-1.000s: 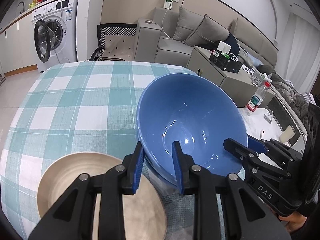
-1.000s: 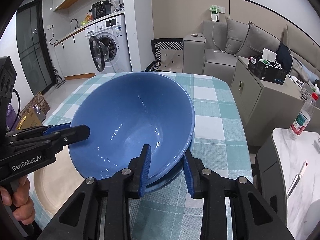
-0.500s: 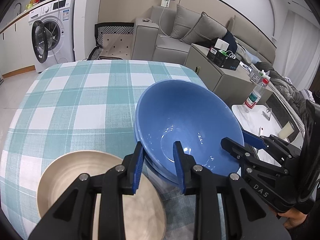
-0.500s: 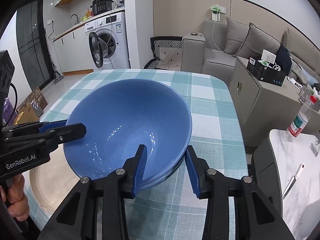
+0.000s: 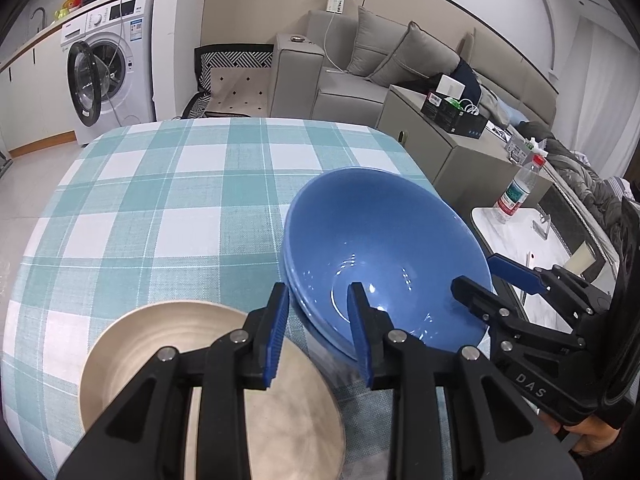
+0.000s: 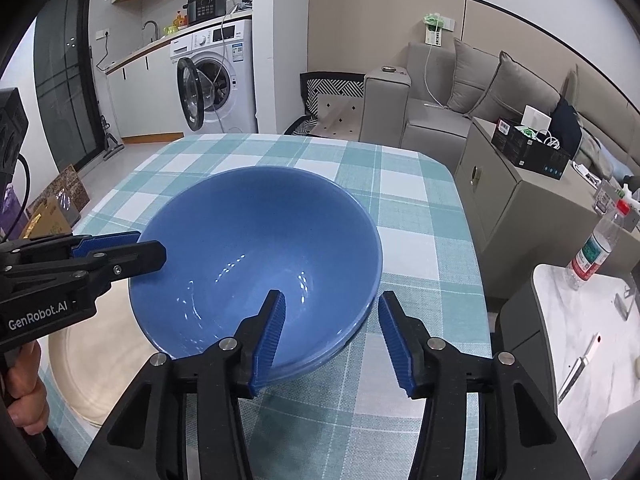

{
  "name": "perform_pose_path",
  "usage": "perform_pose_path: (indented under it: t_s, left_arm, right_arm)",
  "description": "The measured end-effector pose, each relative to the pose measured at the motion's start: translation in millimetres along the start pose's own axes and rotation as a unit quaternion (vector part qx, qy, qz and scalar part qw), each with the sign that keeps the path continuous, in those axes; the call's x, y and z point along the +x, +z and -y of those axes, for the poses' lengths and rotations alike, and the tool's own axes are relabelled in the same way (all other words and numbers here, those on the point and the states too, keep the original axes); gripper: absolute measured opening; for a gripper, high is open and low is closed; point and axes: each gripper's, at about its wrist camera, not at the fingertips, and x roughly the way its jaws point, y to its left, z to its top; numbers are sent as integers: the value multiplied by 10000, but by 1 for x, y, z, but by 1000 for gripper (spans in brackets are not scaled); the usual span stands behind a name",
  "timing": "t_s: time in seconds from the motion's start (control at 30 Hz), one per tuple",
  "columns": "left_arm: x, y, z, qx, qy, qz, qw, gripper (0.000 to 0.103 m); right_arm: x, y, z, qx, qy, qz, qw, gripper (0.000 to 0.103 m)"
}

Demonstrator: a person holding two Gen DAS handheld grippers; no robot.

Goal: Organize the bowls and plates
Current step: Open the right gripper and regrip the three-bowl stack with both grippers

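Looking down over a worktop [image 5: 400, 152] covered with a teal-and-white checked tablecloth [image 5: 160, 200]. Near its right edge, two deep blue bowls [image 5: 380, 240], nested one inside the other and sitting level on the cloth. Just left of the bowls, on the near part of the worktop, a wide beige plate [image 5: 160, 340], lying flat and partly hidden under black gripper arms. At the bowls' near-left rim, the left gripper [image 5: 318, 288], angled downward, with a narrow gap between its blue pads, one finger inside the top bowl and the other outside the stack; impossible to tell whether the pads are pressing on the rim or just clear of it. At the bowls' near-right rim, the right gripper [image 6: 332, 296], also angled downward, with its jaws opening around the rim: left pad inside the top bowl against its inner wall, right pad standing apart from the outer wall with checked cloth showing between them, so no hold on the bowls. At the lower left edge of the right wrist view, a person's hand [image 6: 24, 392] wrapped around the left gripper's handle. Beyond the worktop, a white washing machine [image 5: 108, 68] with its round door swung open, a grey sofa [image 5: 360, 68] with cushions, and, off to the right on a low white table, a clear water bottle [image 5: 516, 192] with a red cap.
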Motion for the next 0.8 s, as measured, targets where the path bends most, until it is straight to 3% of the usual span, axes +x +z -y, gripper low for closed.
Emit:
perform_pose_path:
  t_s: [0.03, 0.1, 0.2, 0.3, 0.37, 0.53, 0.67, 0.8]
  left_arm:
    - [0, 0, -1, -14, -4, -5, 10000, 30]
    - [0, 0, -2, -8, 23, -15, 10000, 36]
    - [-2, 2, -2, 25, 42, 33, 10000, 54]
    - [-3, 3, -1, 188, 109, 71, 9997, 61]
    - [-6, 5, -2, 226, 107, 144, 9996, 78]
    - [-11, 11, -5, 305, 82, 351, 9989, 101]
    - [-7, 14, -7, 334, 90, 375, 9987, 103]
    - [2, 16, -12, 226, 30, 261, 9994, 103]
  right_arm:
    - [-1, 0, 1, 27, 17, 18, 10000, 55]
    - [-3, 0, 3, 90, 66, 63, 9999, 70]
    - [-8, 1, 8, 194, 120, 154, 9996, 79]
    - [-10, 3, 14, 350, 167, 222, 9990, 84]
    - [-11, 3, 21, 542, 263, 242, 9979, 86]
    - [-8, 5, 36, 1001, 340, 221, 9942, 95]
    - [-4, 4, 48, 1313, 325, 220, 9906, 102]
    - [3, 2, 55, 1472, 449, 170, 9879, 102]
